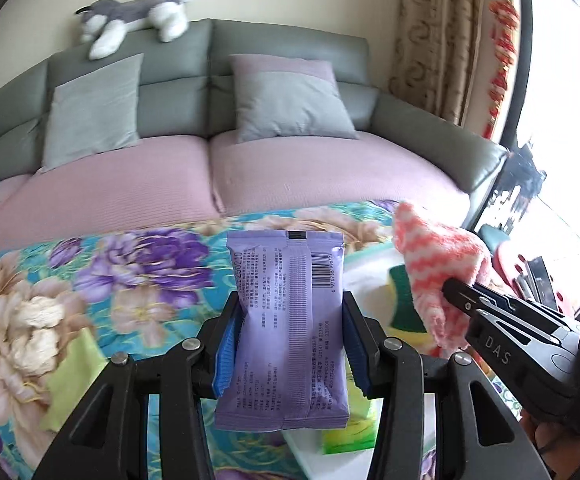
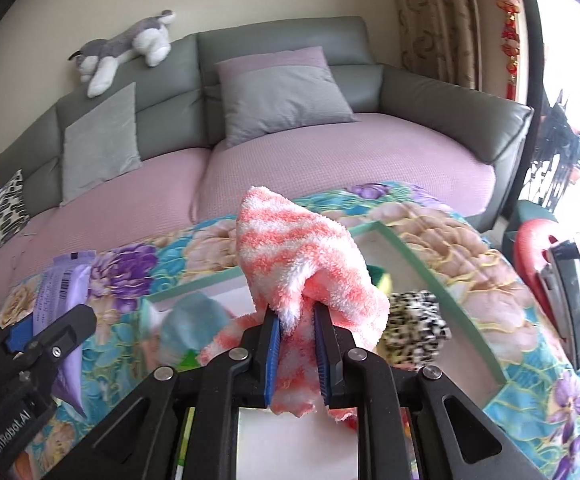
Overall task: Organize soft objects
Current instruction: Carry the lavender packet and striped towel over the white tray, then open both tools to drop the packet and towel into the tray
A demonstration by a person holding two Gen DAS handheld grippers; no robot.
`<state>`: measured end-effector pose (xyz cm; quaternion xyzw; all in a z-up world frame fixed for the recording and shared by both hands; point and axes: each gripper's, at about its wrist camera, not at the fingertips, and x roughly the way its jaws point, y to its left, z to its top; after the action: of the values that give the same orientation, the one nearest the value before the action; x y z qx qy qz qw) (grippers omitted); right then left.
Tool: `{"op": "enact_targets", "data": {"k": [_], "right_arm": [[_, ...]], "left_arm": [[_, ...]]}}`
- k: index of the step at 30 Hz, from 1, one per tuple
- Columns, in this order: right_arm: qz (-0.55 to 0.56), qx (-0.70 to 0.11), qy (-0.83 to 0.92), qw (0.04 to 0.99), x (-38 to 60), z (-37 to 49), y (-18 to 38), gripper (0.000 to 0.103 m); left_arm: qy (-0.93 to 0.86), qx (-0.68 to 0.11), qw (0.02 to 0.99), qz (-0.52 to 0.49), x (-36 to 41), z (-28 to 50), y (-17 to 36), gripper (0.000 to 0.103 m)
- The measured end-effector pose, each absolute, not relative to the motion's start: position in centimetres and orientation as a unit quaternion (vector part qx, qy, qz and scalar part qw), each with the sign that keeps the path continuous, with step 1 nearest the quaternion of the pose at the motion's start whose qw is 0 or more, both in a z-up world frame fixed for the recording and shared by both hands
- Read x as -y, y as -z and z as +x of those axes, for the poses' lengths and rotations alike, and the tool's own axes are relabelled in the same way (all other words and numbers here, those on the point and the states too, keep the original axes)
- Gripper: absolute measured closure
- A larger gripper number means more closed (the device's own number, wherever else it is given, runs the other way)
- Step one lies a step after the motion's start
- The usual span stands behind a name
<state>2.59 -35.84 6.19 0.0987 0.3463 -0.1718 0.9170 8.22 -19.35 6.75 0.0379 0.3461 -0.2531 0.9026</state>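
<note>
My left gripper (image 1: 286,320) is shut on a purple wipes pack (image 1: 286,320), held upright above the flowered blanket (image 1: 90,280). In the right wrist view the same pack (image 2: 56,292) shows at the left edge. My right gripper (image 2: 297,340) is shut on a fluffy pink-and-white striped cloth (image 2: 293,256), which bunches up above the pads and hangs below them. From the left wrist view that cloth (image 1: 433,264) sits to the right of the pack. Below lies a white tray with a green rim (image 2: 417,276) holding a leopard-print soft item (image 2: 413,328), a yellow-green sponge (image 1: 399,300) and a teal cloth (image 2: 194,324).
A grey sofa (image 2: 274,40) with pink seat covers and grey cushions (image 2: 282,96) stands behind the blanket-covered surface. A plush husky (image 1: 138,16) lies on the backrest. A yellow-green cloth (image 1: 74,384) lies on the blanket at left. A red stool (image 2: 545,264) is at right.
</note>
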Motion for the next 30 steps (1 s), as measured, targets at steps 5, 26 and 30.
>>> {"op": "enact_targets", "data": {"k": [5,26,30], "right_arm": [[0.115,-0.348,0.179,0.913,37.6,2.1,-5.8,0.085],[0.116,-0.365,0.192,0.903,38.3,1.9,-6.0,0.027],[0.115,-0.376,0.187,0.900,38.0,1.8,-6.4,0.008]], "left_arm": [[0.278,-0.349,0.893,0.056,23.1,7.6,-5.7,0.054],[0.240,-0.350,0.903,0.069,22.4,7.9,-6.1,0.022],[0.201,-0.335,0.918,0.065,20.1,8.3,-6.7,0.005]]}}
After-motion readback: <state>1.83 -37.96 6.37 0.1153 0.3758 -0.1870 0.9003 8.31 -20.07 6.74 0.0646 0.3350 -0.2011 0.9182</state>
